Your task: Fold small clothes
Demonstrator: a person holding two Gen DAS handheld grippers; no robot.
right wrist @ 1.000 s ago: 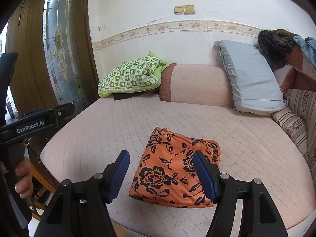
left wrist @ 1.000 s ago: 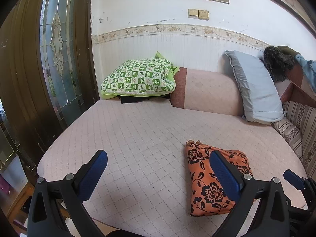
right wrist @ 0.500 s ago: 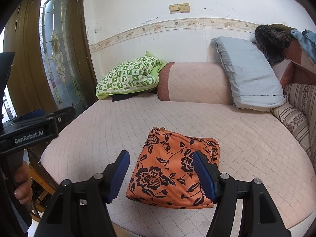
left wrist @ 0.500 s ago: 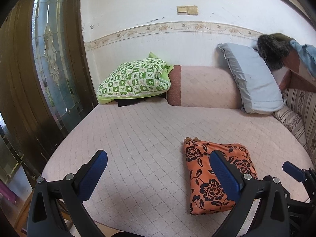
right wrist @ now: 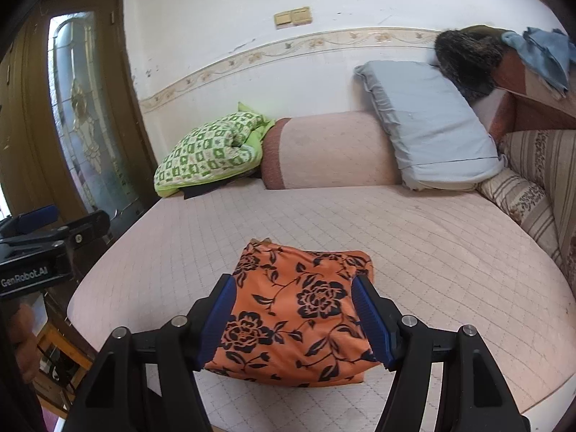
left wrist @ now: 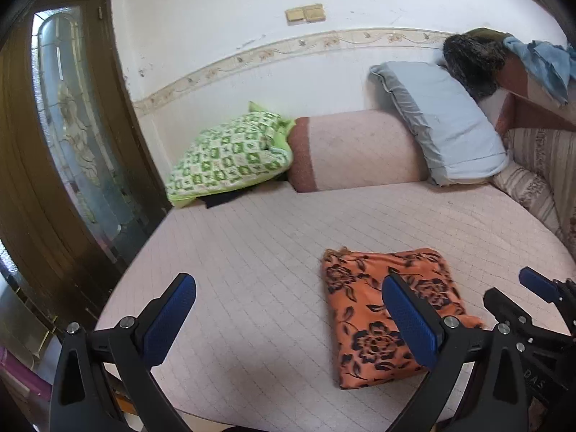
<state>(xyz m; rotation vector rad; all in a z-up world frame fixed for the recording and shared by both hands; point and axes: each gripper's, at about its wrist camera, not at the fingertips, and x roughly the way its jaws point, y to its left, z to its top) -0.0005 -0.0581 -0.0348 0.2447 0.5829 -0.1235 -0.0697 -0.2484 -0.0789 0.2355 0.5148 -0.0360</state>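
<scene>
A folded orange cloth with black flowers (left wrist: 374, 309) lies near the front edge of the pink quilted bed (left wrist: 259, 252). It also shows in the right wrist view (right wrist: 298, 316). My left gripper (left wrist: 288, 316) is open and empty, above the bed to the left of the cloth. My right gripper (right wrist: 298, 320) is open, with its blue pads on either side of the cloth's near part. Whether the pads touch the cloth I cannot tell. The right gripper shows at the lower right of the left wrist view (left wrist: 536, 288).
A green checked pillow (left wrist: 230, 158), a pink bolster (left wrist: 356, 151) and a grey pillow (left wrist: 446, 126) lie along the back wall. A striped cushion (right wrist: 522, 198) and piled clothes (right wrist: 468, 57) are at the right. A wooden glass door (left wrist: 64, 151) stands left.
Both grippers have moved closer to the bed. The right gripper has come forward over the cloth, so its pads now flank it. Both stay open.
</scene>
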